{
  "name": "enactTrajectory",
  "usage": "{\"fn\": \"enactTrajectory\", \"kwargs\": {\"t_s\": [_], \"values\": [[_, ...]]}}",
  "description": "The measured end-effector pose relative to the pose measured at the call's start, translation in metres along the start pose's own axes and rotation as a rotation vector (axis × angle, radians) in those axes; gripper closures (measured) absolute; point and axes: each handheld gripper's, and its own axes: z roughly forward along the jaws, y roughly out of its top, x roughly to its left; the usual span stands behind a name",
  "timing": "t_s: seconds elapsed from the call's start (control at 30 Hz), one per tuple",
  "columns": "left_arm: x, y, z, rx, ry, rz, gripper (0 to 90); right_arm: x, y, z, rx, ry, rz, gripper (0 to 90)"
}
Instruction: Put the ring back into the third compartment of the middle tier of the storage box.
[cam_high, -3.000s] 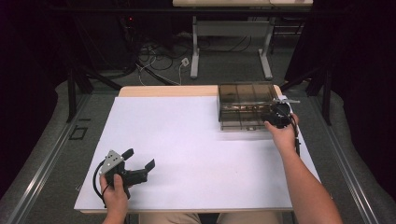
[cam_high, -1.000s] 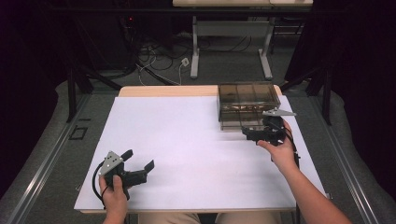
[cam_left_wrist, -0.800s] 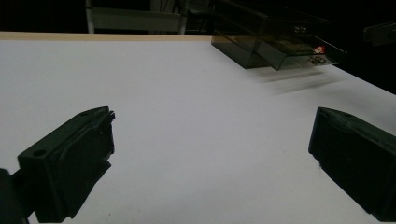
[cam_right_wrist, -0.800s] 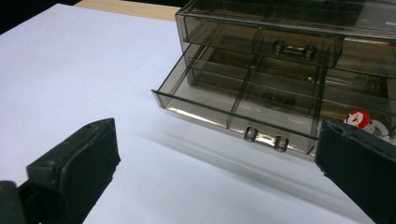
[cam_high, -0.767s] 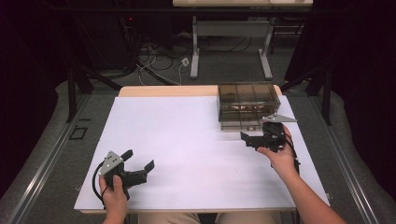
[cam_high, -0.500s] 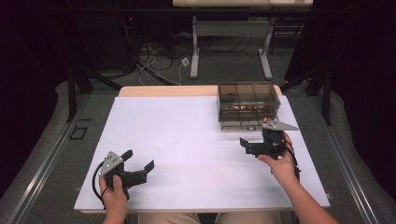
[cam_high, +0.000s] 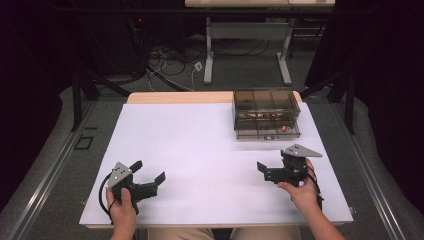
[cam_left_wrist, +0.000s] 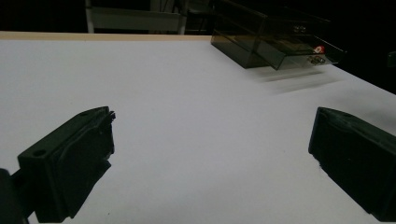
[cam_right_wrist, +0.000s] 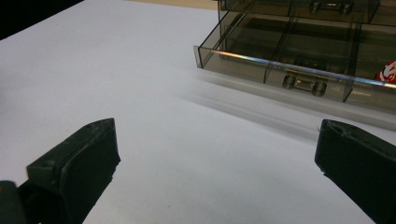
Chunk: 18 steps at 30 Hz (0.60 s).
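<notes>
Both hands low near table's front edge, left gripper (cam_high: 148, 172) & right gripper (cam_high: 272, 165) jaws wide apart, holding nothing.

The red item (cam_right_wrist: 387, 72) in the drawer (cam_right_wrist: 299, 70) is cut off, unidentifiable.

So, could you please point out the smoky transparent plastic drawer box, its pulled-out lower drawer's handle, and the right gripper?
smoky transparent plastic drawer box (cam_high: 266, 100), high view, top panel
drawer handle (cam_right_wrist: 304, 85), right gripper view, bar's middle
right gripper (cam_high: 264, 171), high view, between fingertips
</notes>
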Motion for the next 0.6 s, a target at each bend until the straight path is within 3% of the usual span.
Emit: {"fn": "enactTrajectory", "kwargs": {"t_s": [0.6], "values": [[0.001, 0.0, 0.001, 0.006, 0.004, -0.008, 0.2, 0.004, -0.03, -0.005, 0.013, 0.0, 0.004, 0.0]]}}
